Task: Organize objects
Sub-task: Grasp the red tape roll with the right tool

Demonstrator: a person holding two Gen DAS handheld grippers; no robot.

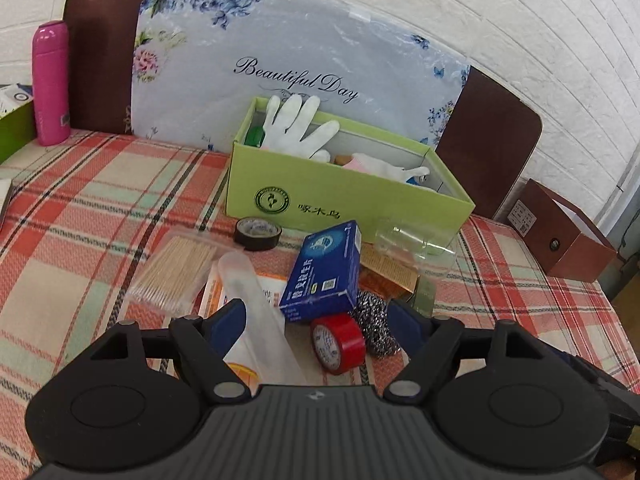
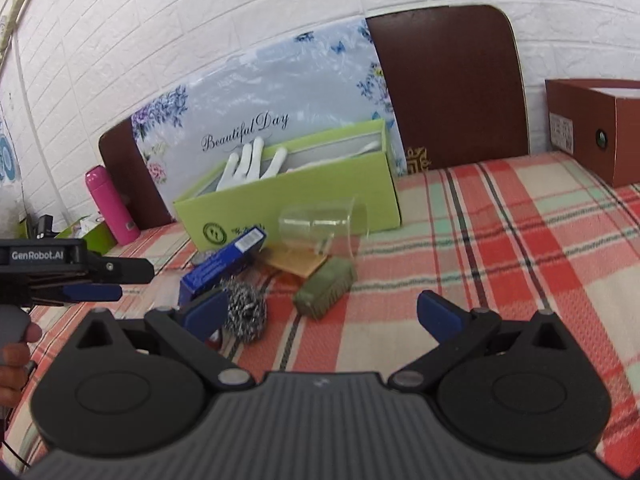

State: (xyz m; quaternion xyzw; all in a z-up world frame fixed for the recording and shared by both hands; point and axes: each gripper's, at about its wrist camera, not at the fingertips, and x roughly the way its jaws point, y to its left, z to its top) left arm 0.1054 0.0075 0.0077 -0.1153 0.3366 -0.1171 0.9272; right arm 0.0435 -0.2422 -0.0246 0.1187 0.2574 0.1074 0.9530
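Note:
A heap of small objects lies on the plaid cloth in front of a green cardboard box (image 1: 340, 196) (image 2: 288, 196) that holds white gloves (image 1: 298, 124). My left gripper (image 1: 318, 322) (image 2: 120, 284) stands open over the heap, gripping nothing. Below its fingers lie a translucent tube (image 1: 260, 312), a red tape roll (image 1: 338, 342), a steel scourer (image 1: 374, 322) and a blue carton (image 1: 324, 272). My right gripper (image 2: 320, 314) is open and empty, with the scourer (image 2: 244, 312) by its left finger and a green brush (image 2: 324, 290) just ahead. A clear cup (image 2: 320, 228) lies on its side.
A black tape roll (image 1: 258, 233) and a pack of wooden sticks (image 1: 174, 268) lie left of the heap. A pink bottle (image 1: 51, 84) stands far left, a brown box (image 2: 600, 128) far right. A floral board (image 1: 280, 60) leans on the brick wall.

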